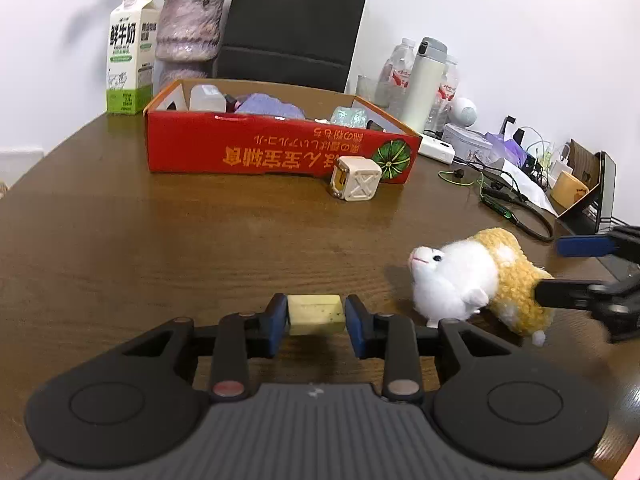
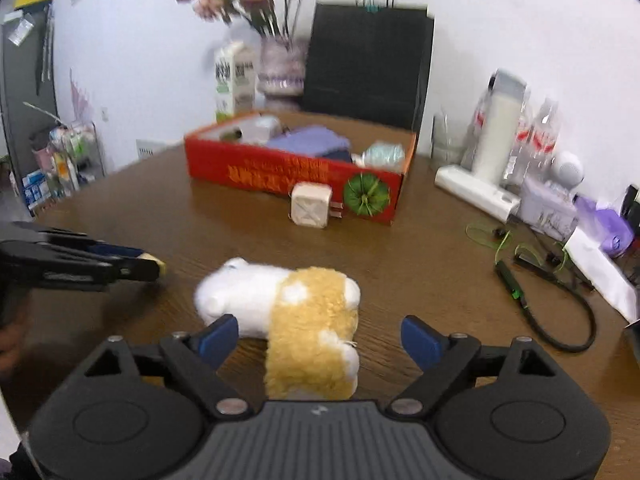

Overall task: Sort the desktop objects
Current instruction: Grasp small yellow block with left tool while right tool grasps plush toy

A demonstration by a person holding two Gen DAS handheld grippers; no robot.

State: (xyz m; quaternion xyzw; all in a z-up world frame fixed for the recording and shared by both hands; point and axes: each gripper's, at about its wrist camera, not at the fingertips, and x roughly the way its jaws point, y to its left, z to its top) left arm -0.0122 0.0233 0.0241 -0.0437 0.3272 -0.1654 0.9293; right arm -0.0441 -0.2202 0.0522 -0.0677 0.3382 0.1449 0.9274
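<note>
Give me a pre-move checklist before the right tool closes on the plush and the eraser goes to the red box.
1. Left tool clamped on eraser: ok.
2. Right tool open around plush: ok, pads apart.
3. Plush centred between the pads: not ok, it sits nearer one pad.
4. Room in red box: cannot tell, several things already inside.
5. Path to box: not ok, charger stands before its front wall.
6. Tools clear of each other: ok, apart.

Glossy wood-grain table [image 1: 160,240], fluffy plush toy [image 2: 296,312], printed red cardboard box [image 1: 256,152].
</note>
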